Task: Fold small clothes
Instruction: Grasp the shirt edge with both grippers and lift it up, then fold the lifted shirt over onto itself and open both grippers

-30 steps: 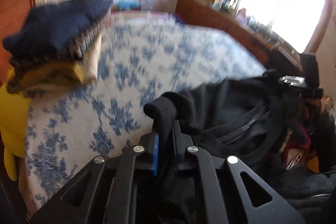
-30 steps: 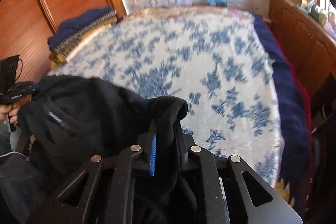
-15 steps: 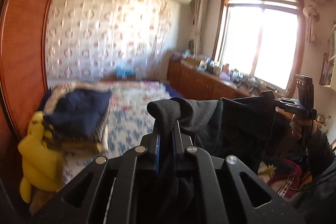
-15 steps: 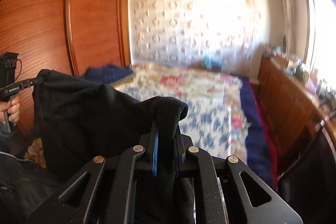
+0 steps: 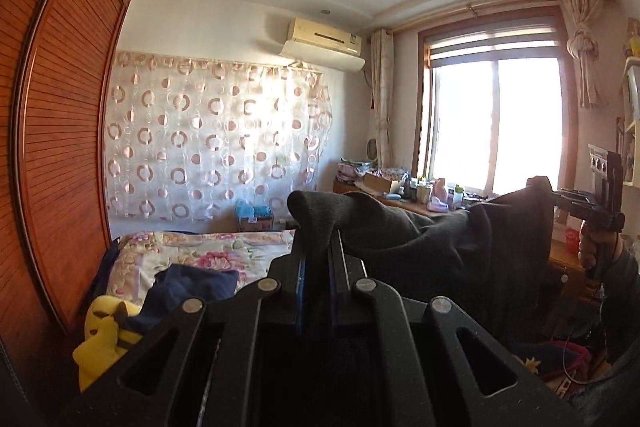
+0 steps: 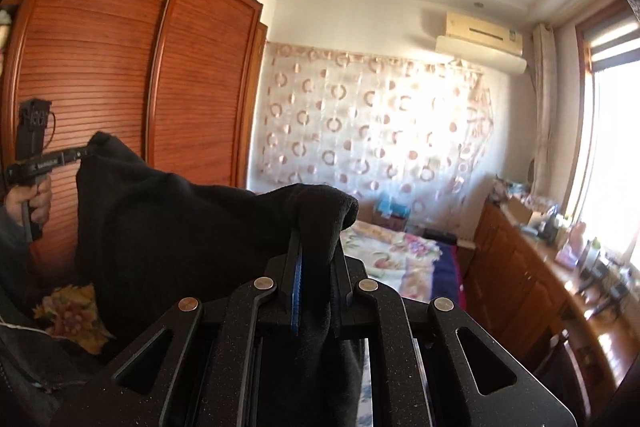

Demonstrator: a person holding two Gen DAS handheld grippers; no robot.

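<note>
A sunlit bedroom: a tall wooden wardrobe (image 6: 132,75) stands along one wall, a circle-patterned curtain (image 5: 212,143) hangs at the far end, and a bed (image 5: 208,251) with floral covers lies low beneath the raised grippers, a folded navy garment (image 5: 192,285) and a yellow plush toy (image 5: 100,331) at its near edge. A black garment (image 6: 168,239) hangs in the air between the two tongs, well above the bed and touching none of it that I can see. The left gripper (image 5: 318,259) is clamped tight on one bunched corner, the cloth bulging over its tips; the right gripper (image 6: 316,259) is clamped just as narrowly on the opposite corner. Each is visible from the other's camera, the left gripper (image 6: 76,153) off to one side and the right gripper (image 5: 576,205) to the other, so the top edge of the cloth runs crosswise from hand to hand, sagging a little in the middle, with the body of the garment dropping below. Neither hand is nearer; they share it evenly. I'd judge the next move depends on keeping that edge level and taut while lowering it flat onto the bed ahead.
</note>
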